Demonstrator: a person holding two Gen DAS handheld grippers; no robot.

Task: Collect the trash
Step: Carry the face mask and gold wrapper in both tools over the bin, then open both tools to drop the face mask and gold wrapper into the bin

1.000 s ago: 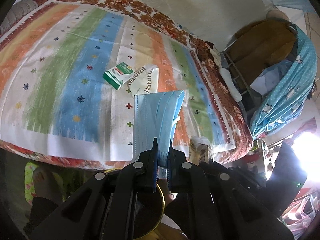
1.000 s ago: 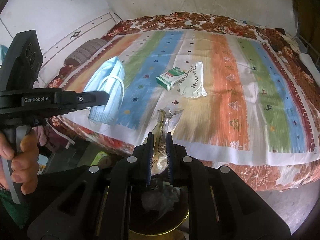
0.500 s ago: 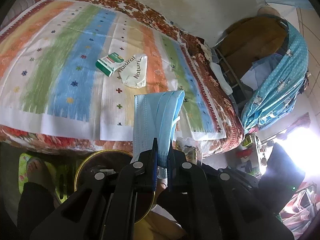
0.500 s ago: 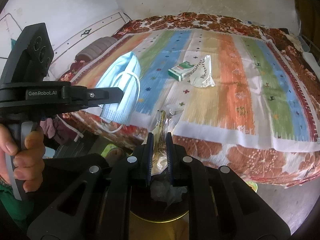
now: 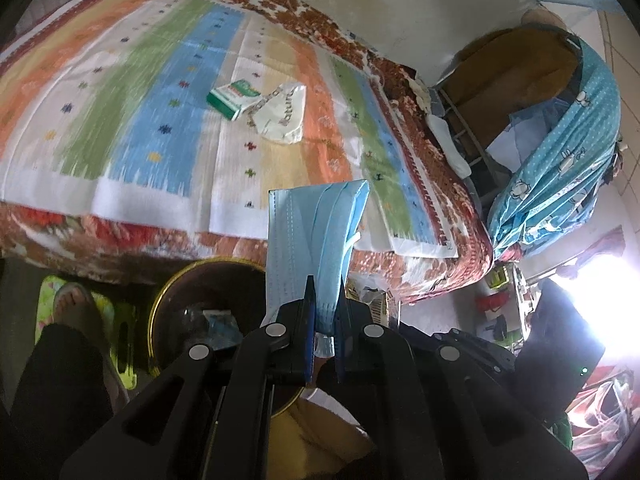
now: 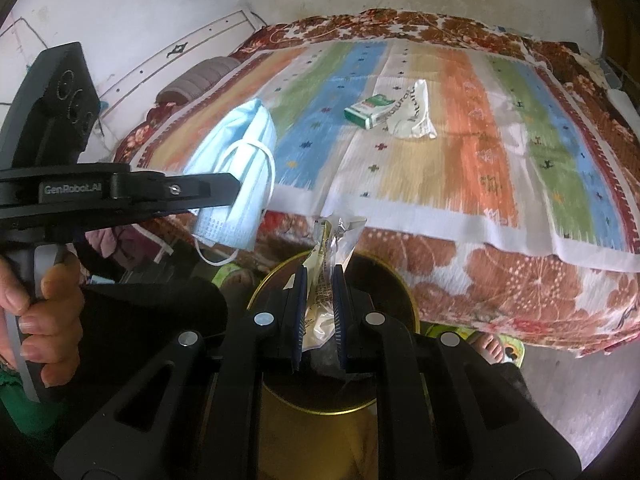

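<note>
Bed (image 6: 500, 276) with a floral brown-red cover, overlaid by a striped cloth (image 6: 472, 148) in orange, green, blue and white. On the cloth, a green-and-white carton (image 6: 368, 111) touches a crumpled white wrapper (image 6: 414, 118) at its 3 o'clock. Floor (image 6: 568, 392) below, at 6 o'clock.

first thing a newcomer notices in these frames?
Probably the blue face mask pinched in the left gripper, hanging off the bed's near edge. Next, the crinkled wrapper clamped in the right gripper over the gold-rimmed bin. Behind, a green box and white packet lie on the striped bedspread.
</note>
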